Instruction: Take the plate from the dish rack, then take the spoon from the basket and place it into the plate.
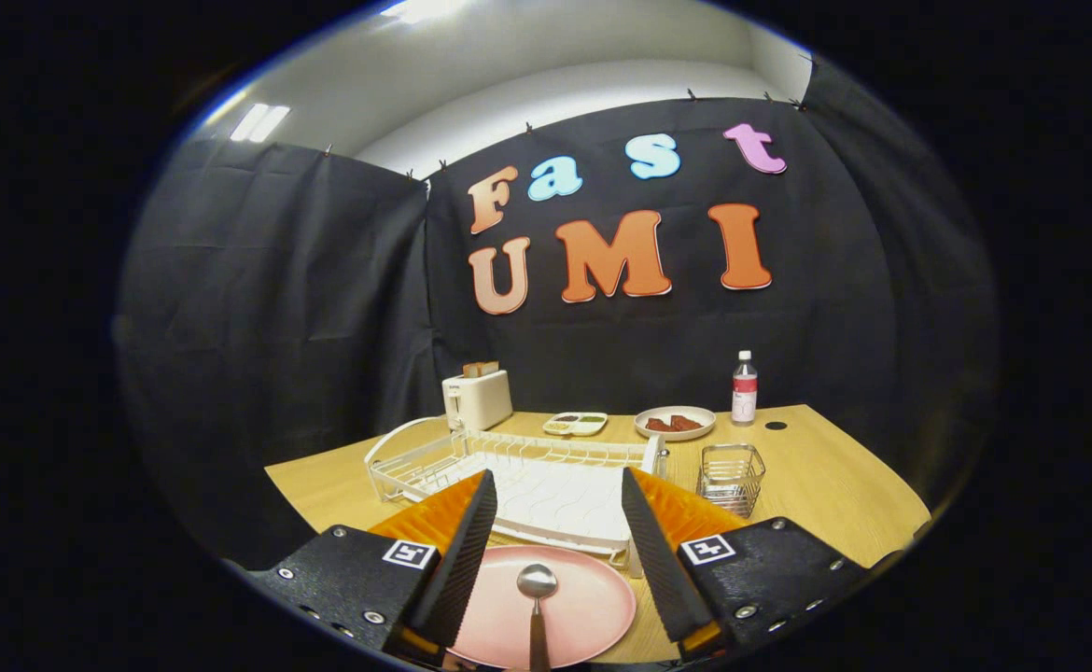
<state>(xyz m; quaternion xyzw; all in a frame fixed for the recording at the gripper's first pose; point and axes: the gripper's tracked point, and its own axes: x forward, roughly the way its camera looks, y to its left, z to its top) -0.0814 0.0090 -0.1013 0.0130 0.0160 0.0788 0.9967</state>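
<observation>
Gripper view. The gripper (555, 551) has its jaws wide apart, holding nothing; both fingers are ribbed wedges tapering forward, each rising from a matte, speckled block with screw heads and a small square marker tag.

The plate (593, 607) is round, smooth, pale pink, and lies flat on the tabletop at its near edge, between the two fingers. The spoon (537, 597) rests in the plate: a polished metal bowl near the plate's centre, the handle running back toward the camera. Neither finger touches the spoon or the plate as far as can be seen.

Just beyond the plate stands the dish rack (518, 467), white wire with a wavy white drain tray and a curved loop at its left end; no dishes sit in it. The finger bases hide its near corners. Right of the rack, apart from it, sits the basket (731, 478), a square metal wire mesh box.

Along the far edge of the tabletop: a cream boxy toaster (477, 398) with slices of toast showing from its top, toward the far left corner; a small divided dish (576, 424) with dark fillings; a shallow white bowl (675, 422) holding reddish-brown pieces; an upright clear bottle (744, 388) with a white cap and a label.

The table (826, 485) is light wood-grain laminate, with a small dark round spot near the bottle. Black creased cloth hangs behind and to the left; above it is a pale wall and ceiling with strip lights.
</observation>
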